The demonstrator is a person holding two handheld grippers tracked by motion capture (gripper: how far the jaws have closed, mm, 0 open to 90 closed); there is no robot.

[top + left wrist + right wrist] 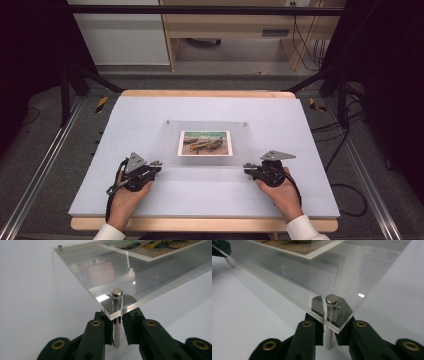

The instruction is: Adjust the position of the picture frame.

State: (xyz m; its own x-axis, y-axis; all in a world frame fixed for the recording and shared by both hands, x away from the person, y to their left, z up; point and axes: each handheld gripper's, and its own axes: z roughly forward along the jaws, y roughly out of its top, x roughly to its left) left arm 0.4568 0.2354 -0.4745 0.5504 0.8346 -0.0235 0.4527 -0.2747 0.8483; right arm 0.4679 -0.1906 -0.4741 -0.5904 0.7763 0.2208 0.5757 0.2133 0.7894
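A clear acrylic plate [170, 150] with a painted picture [205, 143] under it stands on short metal posts on the table. My left gripper [159, 164] is at its near left corner. In the left gripper view the jaws [117, 322] flank that corner's post [117, 332] closely, with thin gaps showing at both pads. My right gripper [247, 169] is at the near right corner. There its jaws [329, 326] stand the same way on either side of the post [329, 340], under the post's round cap [331, 300]. Nothing is lifted.
A pale mat [125, 115] covers the wooden table [200, 93], and the plate sits at its middle. Small caps mark the plate's far corners [168, 121]. Metal rails [45, 160] run along both sides, and cables [345, 190] lie on the floor at the right.
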